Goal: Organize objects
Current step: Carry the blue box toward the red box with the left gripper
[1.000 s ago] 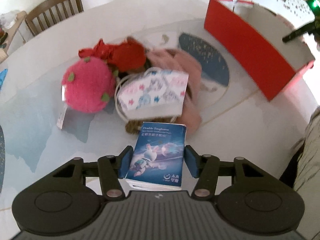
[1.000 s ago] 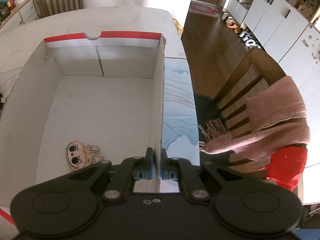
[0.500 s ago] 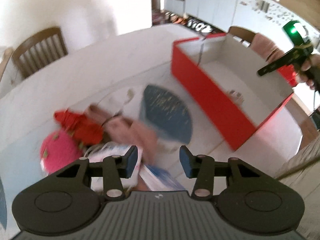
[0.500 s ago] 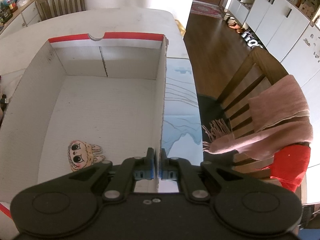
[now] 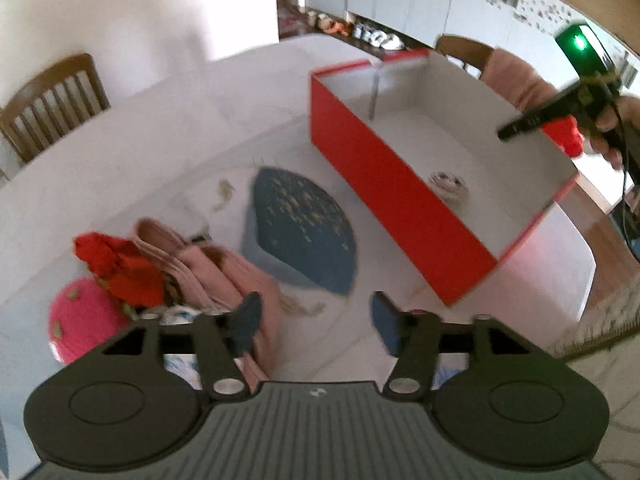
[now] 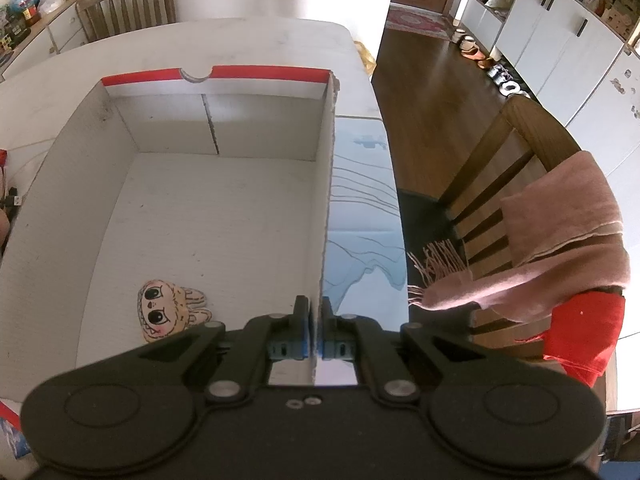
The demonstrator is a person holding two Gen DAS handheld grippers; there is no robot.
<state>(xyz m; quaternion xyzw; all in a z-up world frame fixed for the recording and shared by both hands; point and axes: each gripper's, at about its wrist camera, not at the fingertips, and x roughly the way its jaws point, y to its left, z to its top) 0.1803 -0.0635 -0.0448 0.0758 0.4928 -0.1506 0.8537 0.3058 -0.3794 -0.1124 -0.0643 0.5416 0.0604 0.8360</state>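
A pale counter (image 5: 168, 148) with wooden chairs (image 6: 128, 6) around it carries a red box (image 5: 384, 184); inside lies a cartoon patch (image 6: 168, 312). Right tongs (image 6: 316, 316) clamp the box's wall. Left tongs (image 5: 316, 320), empty, have just been opening, beside a pink scarf (image 5: 224, 276) left of the box.

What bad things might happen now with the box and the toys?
1. The right gripper is shut on the box wall; a tug might tilt or drag the red box.
2. The left gripper, jaws just opening with nothing between them, hangs beside the pink scarf; moving down, it might snag it and pull the pile about.
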